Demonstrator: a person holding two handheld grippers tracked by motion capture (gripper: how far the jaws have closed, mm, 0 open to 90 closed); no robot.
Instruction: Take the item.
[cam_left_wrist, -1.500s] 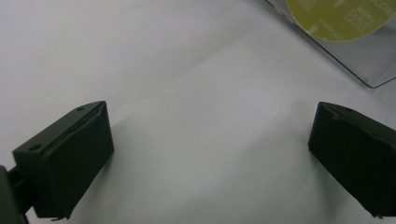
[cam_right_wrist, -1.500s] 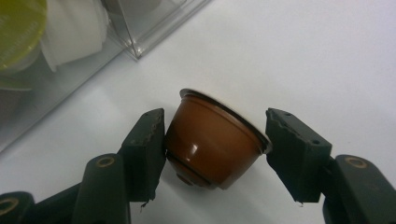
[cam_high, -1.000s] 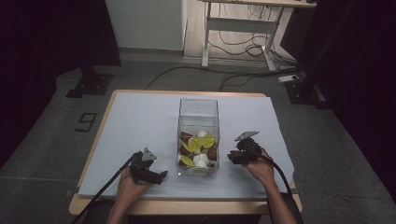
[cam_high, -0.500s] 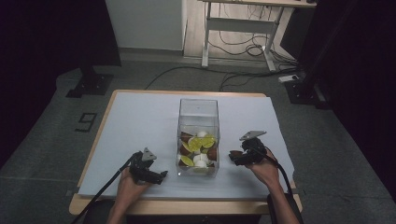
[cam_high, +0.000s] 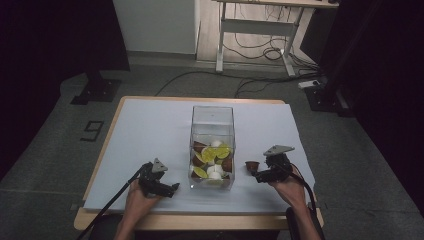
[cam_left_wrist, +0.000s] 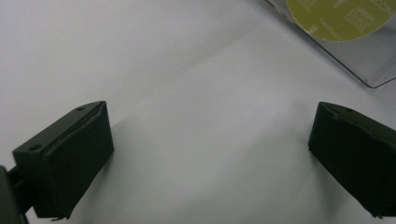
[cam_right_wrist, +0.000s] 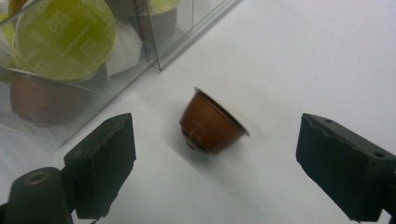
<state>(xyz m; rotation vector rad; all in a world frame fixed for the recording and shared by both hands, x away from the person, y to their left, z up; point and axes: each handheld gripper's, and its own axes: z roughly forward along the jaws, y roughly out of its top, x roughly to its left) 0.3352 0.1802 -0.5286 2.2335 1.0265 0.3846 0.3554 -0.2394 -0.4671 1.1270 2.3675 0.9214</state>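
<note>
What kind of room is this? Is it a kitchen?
Probably not a kitchen; more likely a lab or workshop for recording. A white-covered table stands on grey floor among dark curtains, with loose cables under a desk behind it.

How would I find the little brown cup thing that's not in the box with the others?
Find the clear plastic box in the middle of the white table. Just to its right, on the bare tabletop in front of the right gripper, lies a small brown coffee capsule tipped on its side. It is the one capsule outside the box, free between open jaws.
</note>
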